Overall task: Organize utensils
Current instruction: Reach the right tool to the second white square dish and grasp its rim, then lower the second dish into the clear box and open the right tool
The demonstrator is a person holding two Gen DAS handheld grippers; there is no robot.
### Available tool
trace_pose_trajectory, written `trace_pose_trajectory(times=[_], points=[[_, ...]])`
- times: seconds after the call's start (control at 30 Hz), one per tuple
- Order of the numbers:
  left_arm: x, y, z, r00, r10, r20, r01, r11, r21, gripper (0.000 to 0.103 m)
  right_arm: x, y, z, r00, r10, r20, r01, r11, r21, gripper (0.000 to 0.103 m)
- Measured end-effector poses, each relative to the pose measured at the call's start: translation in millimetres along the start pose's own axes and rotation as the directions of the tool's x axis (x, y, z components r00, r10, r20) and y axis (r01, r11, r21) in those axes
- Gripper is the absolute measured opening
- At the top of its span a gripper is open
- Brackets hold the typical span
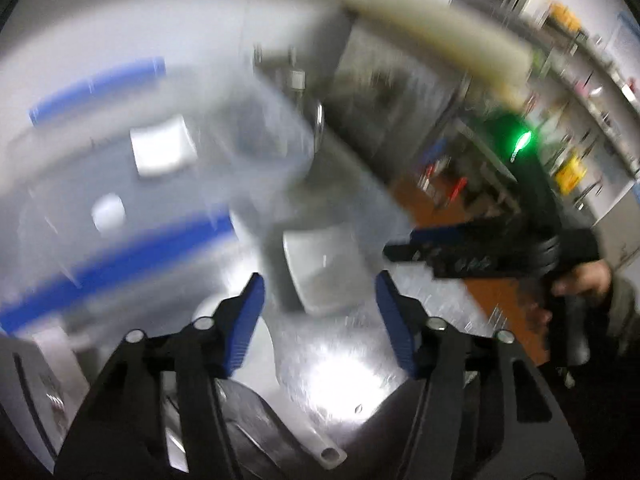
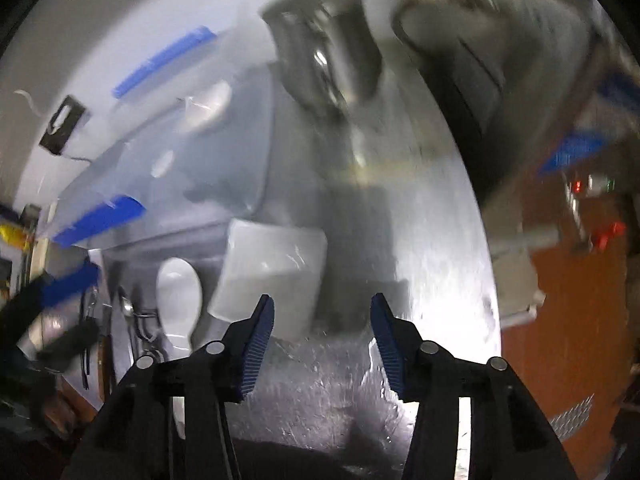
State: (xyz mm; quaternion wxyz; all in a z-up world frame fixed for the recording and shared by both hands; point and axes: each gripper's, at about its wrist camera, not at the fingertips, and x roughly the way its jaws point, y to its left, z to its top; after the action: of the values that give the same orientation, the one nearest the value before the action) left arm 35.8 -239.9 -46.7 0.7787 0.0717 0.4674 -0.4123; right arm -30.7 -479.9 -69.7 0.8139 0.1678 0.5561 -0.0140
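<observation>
Both views are smeared by motion. My left gripper stands open over the steel table, and nothing is between its blue pads. Beyond it sits a white square container. A pale utensil handle and a metal spoon bowl lie under the left gripper's body. A hand holds my right gripper at the right. In the right wrist view my right gripper is open and empty, just in front of the white square container. A white oval spoon and several metal utensils lie to its left.
A clear plastic bin with blue latches stands behind the container and fills the left of the left wrist view. A metal holder stands at the back. The table's right edge drops to an orange floor. Shelving lines the far right.
</observation>
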Motion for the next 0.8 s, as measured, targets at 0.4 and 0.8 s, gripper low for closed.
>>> trace_pose_trajectory(times=[0.4, 0.8], points=[[95.3, 8.2, 8.3, 0.985, 0.083, -0.151, -0.098, 0.991, -0.09, 0.028, 42.8, 3.9, 6.1, 0.999, 0.052, -0.008, -0.051, 0.996, 0.073, 0.042], [130.4, 11.9, 9.0, 0.971, 0.085, -0.223, -0.112, 0.987, -0.113, 0.026, 76.9, 2.8, 13.5, 0.994, 0.098, -0.057, -0.093, 0.991, 0.093, 0.014]])
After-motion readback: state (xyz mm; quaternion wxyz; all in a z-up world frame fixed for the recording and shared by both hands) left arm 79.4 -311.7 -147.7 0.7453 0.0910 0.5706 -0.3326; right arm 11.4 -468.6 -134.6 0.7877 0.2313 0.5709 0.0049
